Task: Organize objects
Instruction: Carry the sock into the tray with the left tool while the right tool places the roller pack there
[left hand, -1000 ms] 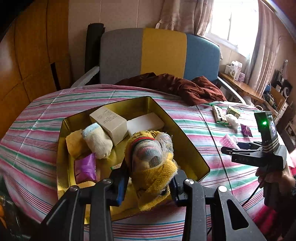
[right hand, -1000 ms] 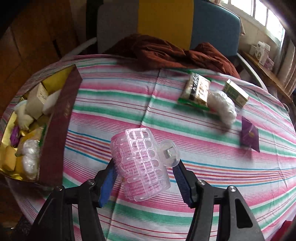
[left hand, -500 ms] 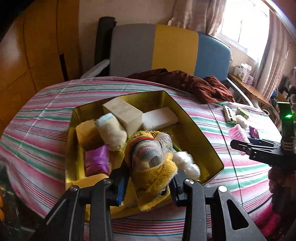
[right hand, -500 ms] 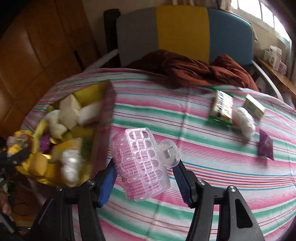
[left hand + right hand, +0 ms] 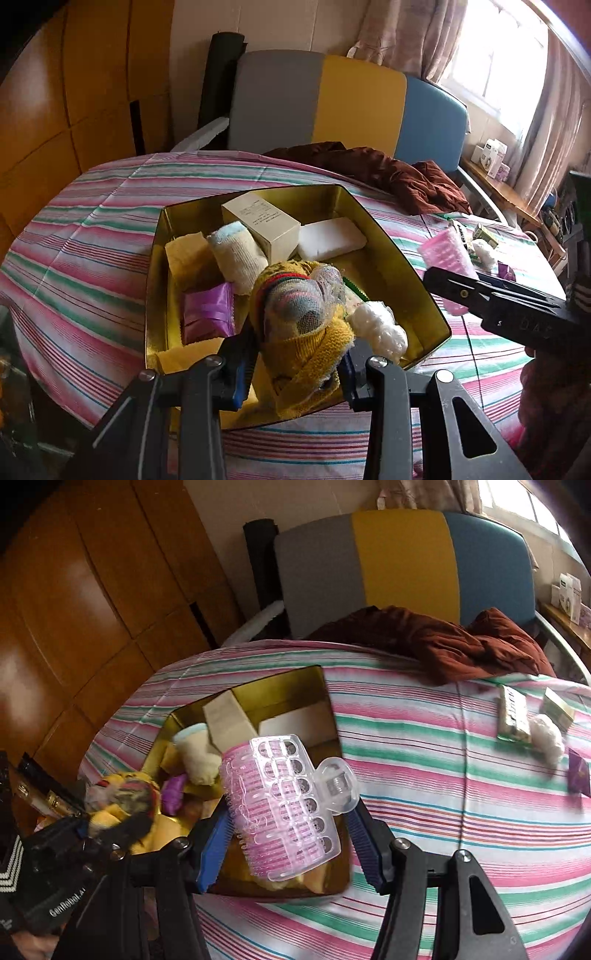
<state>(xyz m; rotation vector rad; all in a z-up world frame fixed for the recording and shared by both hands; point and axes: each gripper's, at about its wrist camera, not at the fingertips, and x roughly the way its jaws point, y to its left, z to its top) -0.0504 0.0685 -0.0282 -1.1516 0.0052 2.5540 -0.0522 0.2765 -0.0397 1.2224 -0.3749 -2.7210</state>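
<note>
Left gripper (image 5: 295,363), jaws pinching a yellow knitted bundle (image 5: 299,332), hangs over the near edge of the gold tin (image 5: 402,258); right gripper (image 5: 291,834), blue pads pressed on either side of a pink hair roller (image 5: 284,808), hangs above the tin's near right corner.

Change from a second ago: the right gripper has travelled from the open striped cloth (image 5: 424,775) leftward to the tin, so that the roller, formerly over bare cloth, now overlaps the tin's right wall. In the left wrist view the right gripper (image 5: 448,284) has grown large at the right border. The left gripper has shifted slightly, and the tin now sits more centrally in its view. Both grips are unchanged.

Tin contents: a beige box (image 5: 260,225) and a white block (image 5: 330,238) at the far end, a rolled pale sock (image 5: 238,258) and a purple packet (image 5: 208,314) at left, a white wad (image 5: 376,328) at near right.

Edges and free room: the tin's walls stand upright all round. Open floor shows along the right wall, between the white block and the white wad. The two grippers are close together at the tin's near side. Cloth right of the tin is open as far as a green packet (image 5: 511,714), a small box (image 5: 557,705), a second white wad (image 5: 546,734) and a purple sachet (image 5: 578,773). A brown garment (image 5: 443,642) lies at the far edge.
</note>
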